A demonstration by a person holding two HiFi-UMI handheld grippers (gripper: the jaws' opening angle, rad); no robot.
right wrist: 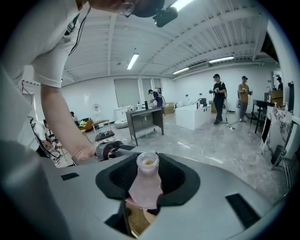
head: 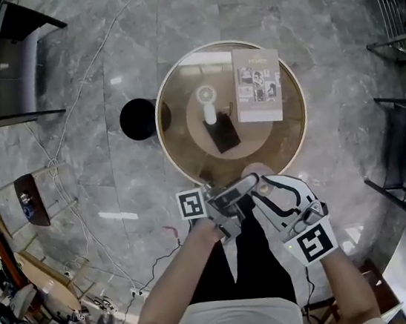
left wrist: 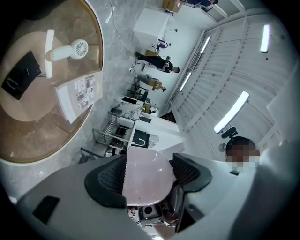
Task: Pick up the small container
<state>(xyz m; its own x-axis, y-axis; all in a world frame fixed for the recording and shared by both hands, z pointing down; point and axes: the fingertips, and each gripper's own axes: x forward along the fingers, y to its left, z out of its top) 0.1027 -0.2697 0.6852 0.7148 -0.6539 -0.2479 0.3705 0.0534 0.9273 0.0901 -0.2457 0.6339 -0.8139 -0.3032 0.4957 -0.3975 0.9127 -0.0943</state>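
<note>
Since the small container [right wrist: 143, 187] already sits between both claws, what the next move turns on is how its long axis lies against each of them. In the right gripper view it is a pale pink, flask-shaped bottle. Its open neck points forward past the pads, and its wider body lies back toward the camera, so its length runs roughly along the right claw [right wrist: 148, 173]. That claw is clenched on the body, a dark pad pressing each flank.

The left claw [left wrist: 149, 178] comes at it from the opposite side, facing the right one. It grips a broad, rounded pink surface that fills the gap between its pads. We take this for the same bottle's wide part, though we cannot be certain.

From the head view, the container hangs just in front of us over the near rim of the round worktop [head: 291, 145]. It is off the surface, with neither hand nearer than the other. We judge the pickup essentially done.
</note>
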